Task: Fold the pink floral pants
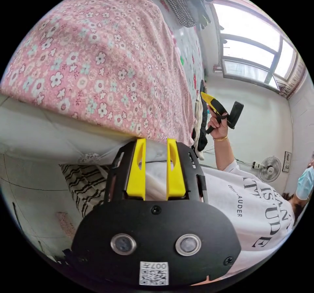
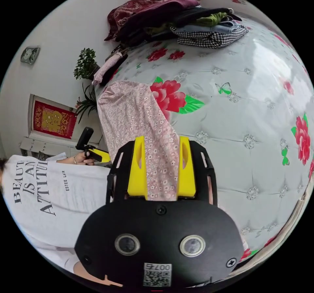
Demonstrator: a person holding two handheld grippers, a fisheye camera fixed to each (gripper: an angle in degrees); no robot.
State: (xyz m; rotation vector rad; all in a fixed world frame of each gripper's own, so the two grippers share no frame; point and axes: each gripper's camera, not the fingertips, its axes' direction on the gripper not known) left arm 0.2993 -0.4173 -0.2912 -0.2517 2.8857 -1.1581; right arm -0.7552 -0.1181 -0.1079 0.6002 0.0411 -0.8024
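Both claws gape, holding nothing. Pink floral pants (image 2: 137, 119) lie on bed (image 2: 248, 110); right claw (image 2: 162, 168) straddles them. Pinch the hem squarely.

Pants (image 2: 137, 123) far end hidden over bed edge (image 2: 98, 93); wall clock (image 2: 30, 55) blurred.

My left view low at the bed (image 1: 49, 132) edge, close under the pink floral pants (image 1: 98, 54), my right view looking across the bed, both sharing pants and person (image 2: 39, 191).

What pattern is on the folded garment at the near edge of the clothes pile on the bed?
Black-and-white houndstooth check on the folded garment, clearest in the right gripper view.
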